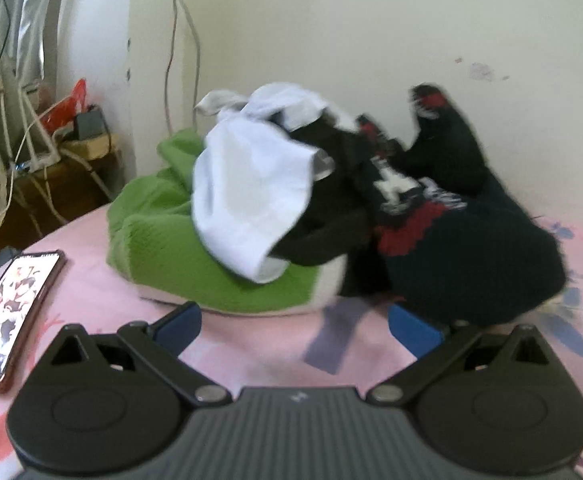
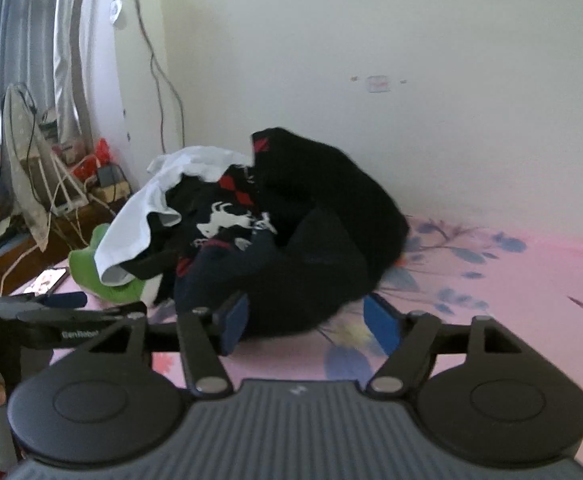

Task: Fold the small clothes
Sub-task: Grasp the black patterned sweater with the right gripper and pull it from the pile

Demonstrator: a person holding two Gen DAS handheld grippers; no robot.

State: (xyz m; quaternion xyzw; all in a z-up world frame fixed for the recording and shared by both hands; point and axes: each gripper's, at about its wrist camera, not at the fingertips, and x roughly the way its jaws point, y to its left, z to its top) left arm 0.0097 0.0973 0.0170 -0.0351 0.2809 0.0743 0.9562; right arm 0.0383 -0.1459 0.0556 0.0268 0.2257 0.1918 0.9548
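While nothing on the pink floral bedsheet looks folded, we find the small clothes heaped against the wall in one loose pile: a dark knitted sweater with red diamonds and white reindeer figures, a white garment draped over its left side, and a green garment underneath at the left. Our left gripper hangs just in front of the pile with its blue pads spread wide and nothing between them; the right-hand pad sits close to the sweater's hem, though we cannot say it touches. Our right gripper also stands open, its pads either side of the sweater's near edge, which bulges into the gap without being pinched as far as we can tell. A phone lies lit on the sheet to the left, and cables trail over a cluttered side table beyond the bed. By our reckoning the task is at its very start: every piece has yet to be pulled free, spread flat and folded.
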